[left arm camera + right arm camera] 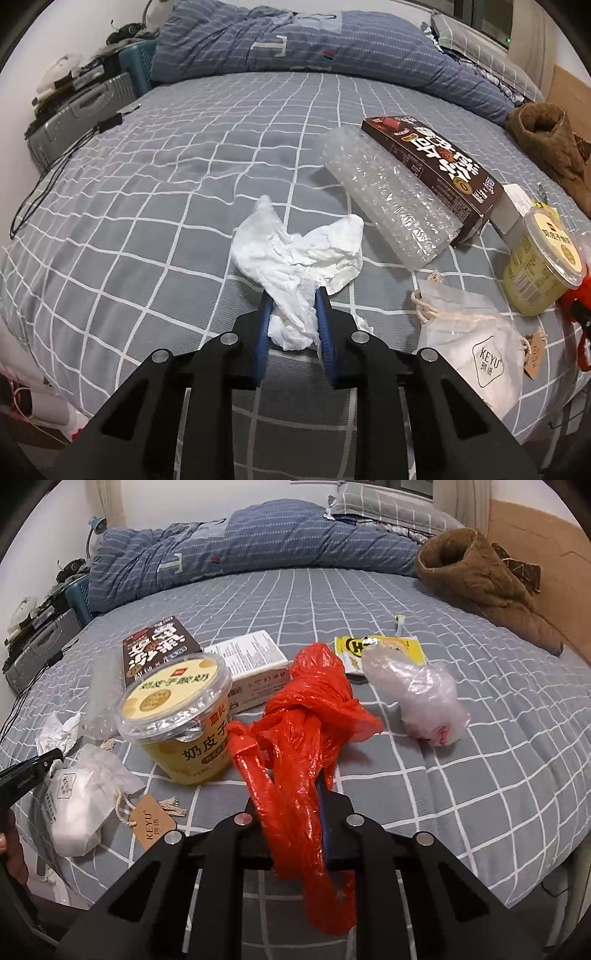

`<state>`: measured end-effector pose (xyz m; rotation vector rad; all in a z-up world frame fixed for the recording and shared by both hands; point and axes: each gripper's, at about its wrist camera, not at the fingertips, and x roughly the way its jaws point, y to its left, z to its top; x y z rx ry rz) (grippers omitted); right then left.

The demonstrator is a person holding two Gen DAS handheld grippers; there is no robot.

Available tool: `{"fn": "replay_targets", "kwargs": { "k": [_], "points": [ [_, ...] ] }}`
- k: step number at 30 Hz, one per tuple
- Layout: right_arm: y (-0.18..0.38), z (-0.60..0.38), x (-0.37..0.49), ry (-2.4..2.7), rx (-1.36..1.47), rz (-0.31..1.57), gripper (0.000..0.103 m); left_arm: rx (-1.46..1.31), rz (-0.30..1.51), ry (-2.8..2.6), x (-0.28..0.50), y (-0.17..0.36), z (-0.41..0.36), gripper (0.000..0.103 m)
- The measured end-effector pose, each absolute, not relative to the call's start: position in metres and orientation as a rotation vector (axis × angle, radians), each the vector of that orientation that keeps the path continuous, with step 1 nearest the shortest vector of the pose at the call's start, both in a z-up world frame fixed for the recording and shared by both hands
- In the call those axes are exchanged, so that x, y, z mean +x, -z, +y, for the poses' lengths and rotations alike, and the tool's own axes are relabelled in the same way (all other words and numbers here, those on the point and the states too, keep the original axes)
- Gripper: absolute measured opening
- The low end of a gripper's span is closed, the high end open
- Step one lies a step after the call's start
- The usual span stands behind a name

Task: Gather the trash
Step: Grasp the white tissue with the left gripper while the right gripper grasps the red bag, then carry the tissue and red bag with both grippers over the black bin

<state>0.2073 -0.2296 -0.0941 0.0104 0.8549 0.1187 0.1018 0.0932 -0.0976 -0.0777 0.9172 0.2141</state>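
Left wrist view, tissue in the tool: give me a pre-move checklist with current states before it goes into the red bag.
1. Left tool shut on the tissue: ok.
2. Tissue fully clear of the bed: cannot tell.
3. Right tool gripping the red bag: ok.
4. Bag mouth open to receive: not ok, it hangs bunched.
5. Yogurt cup apart from the bag: cannot tell.

The tissue [295, 258] is soft, crinkly paper. The bubble wrap [388, 206] is clear, bumpy plastic. The red bag [303, 738] is thin, shiny plastic. The bed sheet [166, 184] is matt cloth.
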Motion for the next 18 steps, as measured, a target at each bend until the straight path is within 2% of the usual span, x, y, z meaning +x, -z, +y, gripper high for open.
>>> {"fn": "replay_targets", "kwargs": {
  "k": [18],
  "points": [
    [0.062, -0.236, 0.183, -0.132, -0.017, 0.816, 0.015, -0.071, 0.882, -0.155, 0.086, 0.068, 0.080, 0.018]
  ]
}}
